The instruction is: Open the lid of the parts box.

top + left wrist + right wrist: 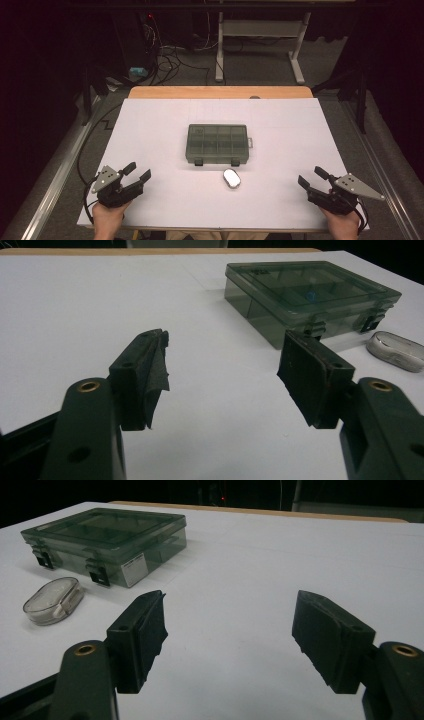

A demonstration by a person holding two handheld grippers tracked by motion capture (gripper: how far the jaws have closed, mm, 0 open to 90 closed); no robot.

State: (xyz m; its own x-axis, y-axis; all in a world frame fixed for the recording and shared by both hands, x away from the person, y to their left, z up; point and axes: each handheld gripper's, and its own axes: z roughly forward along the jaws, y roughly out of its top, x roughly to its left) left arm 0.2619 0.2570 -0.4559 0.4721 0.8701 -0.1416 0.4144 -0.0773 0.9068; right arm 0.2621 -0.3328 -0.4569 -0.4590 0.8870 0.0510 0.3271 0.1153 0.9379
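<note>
Item 1. Left gripper [136, 174]: held in the person's left hand [106, 216] at the near left corner of the table [150, 125]. Jaws stand wide apart, nothing between them. One pad carries a loose, curling strip of black lining, seen in the left gripper view.

Item 2. Right gripper [311, 178]: held in the right hand [345, 225] at the near right corner. Jaws wide apart, empty.

Item 3. Box [217, 144]: smoky see-through plastic, divided into compartments, lid down, two dark latches on the near side, a white label on the right end. Lies flat at the middle of the table, well apart from both grippers. A small blue object sits in one compartment; which one cannot be told.

Item 4. Small case [231, 178]: oval, clear and whitish, lying flat just in front of the box, near its right latch, not touching it.

Risks, as judged:
- The case is smooth, rounded and low; a pinch across its curve may squirt it out sideways.
- It lies near the box front; a jaw coming in from behind may nudge the box or catch a latch.
- The box is light and unheld; prying a latch with one gripper may slide or tip it unless the other steadies it.
- The peeling pad lining may fold and weaken the left grip.
</note>
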